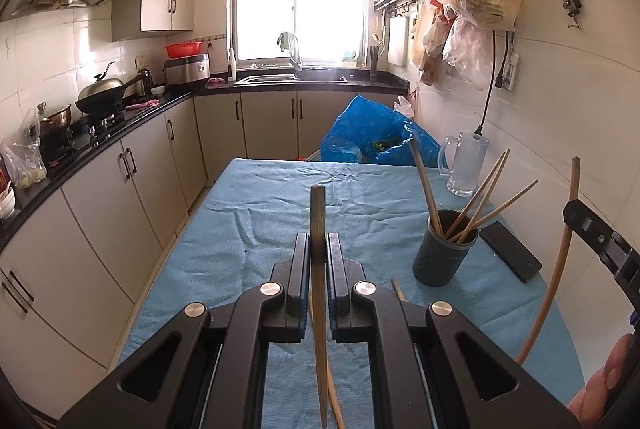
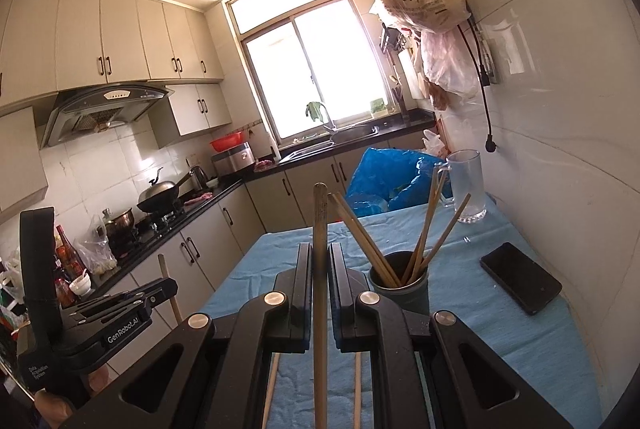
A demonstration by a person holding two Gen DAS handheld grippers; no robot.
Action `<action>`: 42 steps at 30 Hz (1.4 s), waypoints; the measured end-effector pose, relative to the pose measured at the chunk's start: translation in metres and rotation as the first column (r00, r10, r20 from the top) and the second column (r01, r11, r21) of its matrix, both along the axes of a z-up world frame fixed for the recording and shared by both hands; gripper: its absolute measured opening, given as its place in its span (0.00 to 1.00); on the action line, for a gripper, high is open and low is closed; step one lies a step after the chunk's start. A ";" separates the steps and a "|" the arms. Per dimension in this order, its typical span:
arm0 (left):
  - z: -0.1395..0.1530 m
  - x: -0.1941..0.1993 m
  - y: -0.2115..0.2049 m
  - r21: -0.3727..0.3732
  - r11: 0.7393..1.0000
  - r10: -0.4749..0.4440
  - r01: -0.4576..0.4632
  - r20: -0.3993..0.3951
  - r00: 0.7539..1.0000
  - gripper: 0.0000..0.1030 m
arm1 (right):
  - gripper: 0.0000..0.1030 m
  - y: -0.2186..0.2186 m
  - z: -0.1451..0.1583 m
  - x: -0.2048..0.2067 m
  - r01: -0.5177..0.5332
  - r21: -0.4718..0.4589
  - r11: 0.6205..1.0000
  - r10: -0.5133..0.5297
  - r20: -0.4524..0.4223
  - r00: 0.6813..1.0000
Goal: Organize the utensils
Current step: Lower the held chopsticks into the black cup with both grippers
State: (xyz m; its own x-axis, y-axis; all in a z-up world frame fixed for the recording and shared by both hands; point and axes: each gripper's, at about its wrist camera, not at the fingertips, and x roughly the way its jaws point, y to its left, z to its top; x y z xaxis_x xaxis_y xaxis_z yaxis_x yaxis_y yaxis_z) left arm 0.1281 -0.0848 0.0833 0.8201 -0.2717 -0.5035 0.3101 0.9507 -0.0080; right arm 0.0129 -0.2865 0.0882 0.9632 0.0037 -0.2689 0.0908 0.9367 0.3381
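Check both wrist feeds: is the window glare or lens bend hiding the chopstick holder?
Left wrist: window blown out, dark chopstick holder sharp, walls bowed by fisheye. Right wrist: same glare, holder clear but partly behind the right gripper.

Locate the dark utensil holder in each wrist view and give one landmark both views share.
Left wrist: utensil holder stands right of centre on the blue cloth, chopsticks inside.
Right wrist: utensil holder sits just right of centre, behind the tongs.
Shared landmark: black phone, right of the holder.
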 end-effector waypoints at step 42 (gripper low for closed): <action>0.041 0.158 -0.149 -0.249 0.953 -0.162 0.170 0.056 0.985 0.07 | 0.08 -0.086 0.024 0.144 0.335 -0.092 0.938 -0.321 0.142 0.936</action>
State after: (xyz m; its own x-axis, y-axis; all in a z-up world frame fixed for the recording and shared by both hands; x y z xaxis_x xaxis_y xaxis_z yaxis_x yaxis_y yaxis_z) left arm 0.2857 -0.2341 0.1245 0.7683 -0.5199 -0.3734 0.4676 0.8542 -0.2272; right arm 0.1571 -0.3724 0.1126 0.9310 -0.3417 -0.1282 0.3640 0.8943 0.2603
